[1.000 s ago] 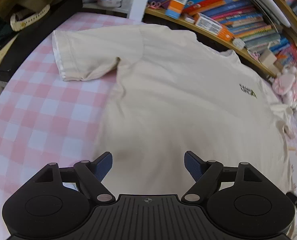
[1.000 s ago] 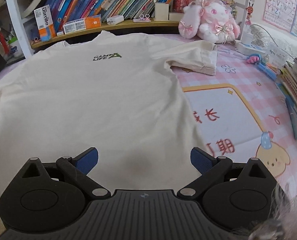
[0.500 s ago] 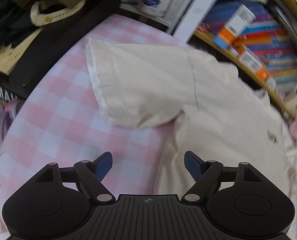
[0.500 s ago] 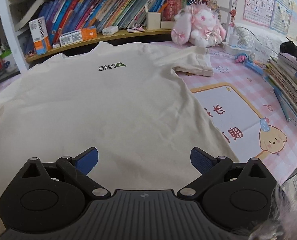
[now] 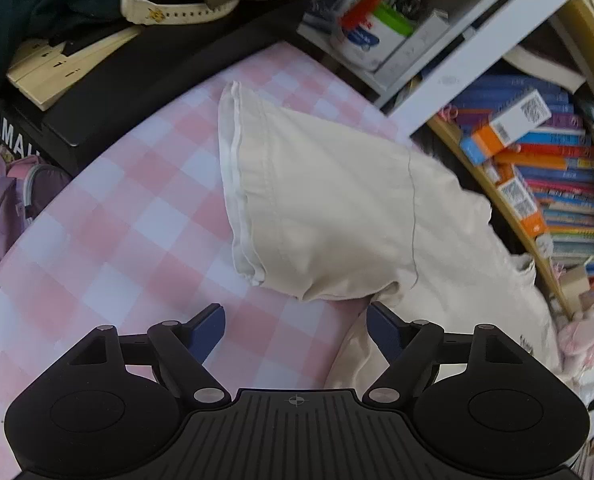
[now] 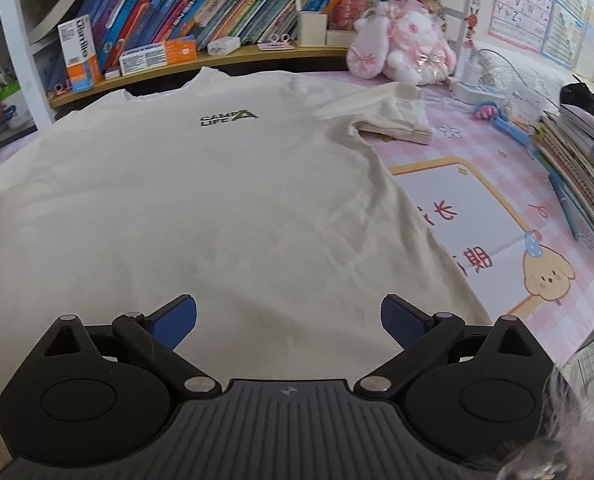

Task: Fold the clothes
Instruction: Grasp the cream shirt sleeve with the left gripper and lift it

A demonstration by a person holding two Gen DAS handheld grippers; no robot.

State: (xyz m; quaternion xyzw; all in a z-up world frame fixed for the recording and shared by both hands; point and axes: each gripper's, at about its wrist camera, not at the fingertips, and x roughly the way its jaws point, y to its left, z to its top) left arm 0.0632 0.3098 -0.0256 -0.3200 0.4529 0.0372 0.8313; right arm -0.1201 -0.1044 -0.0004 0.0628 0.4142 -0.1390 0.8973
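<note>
A cream T-shirt [image 6: 217, 200] with a small green and black chest logo lies spread flat, front up, on a pink checked cloth. In the left wrist view its sleeve [image 5: 317, 200] with a white hem lies just ahead of my left gripper [image 5: 295, 330]. That gripper is open, above the checked cloth near the armpit, with nothing between its fingers. My right gripper [image 6: 289, 320] hovers open over the lower middle of the shirt. The other sleeve [image 6: 393, 116] lies at the far right of the shirt.
A curved shelf of books [image 6: 217, 24] runs along the far edge. A pink plush rabbit [image 6: 401, 52] sits at the back right beside stacked books [image 6: 577, 160]. A black box [image 5: 109, 84] with clutter and a purple backpack [image 5: 5, 200] stand left of the checked cloth [image 5: 117, 220].
My left gripper has swung left from over the shirt's body to the left sleeve and rolled. My right gripper has drifted a little, with the shirt shifted slightly in its view.
</note>
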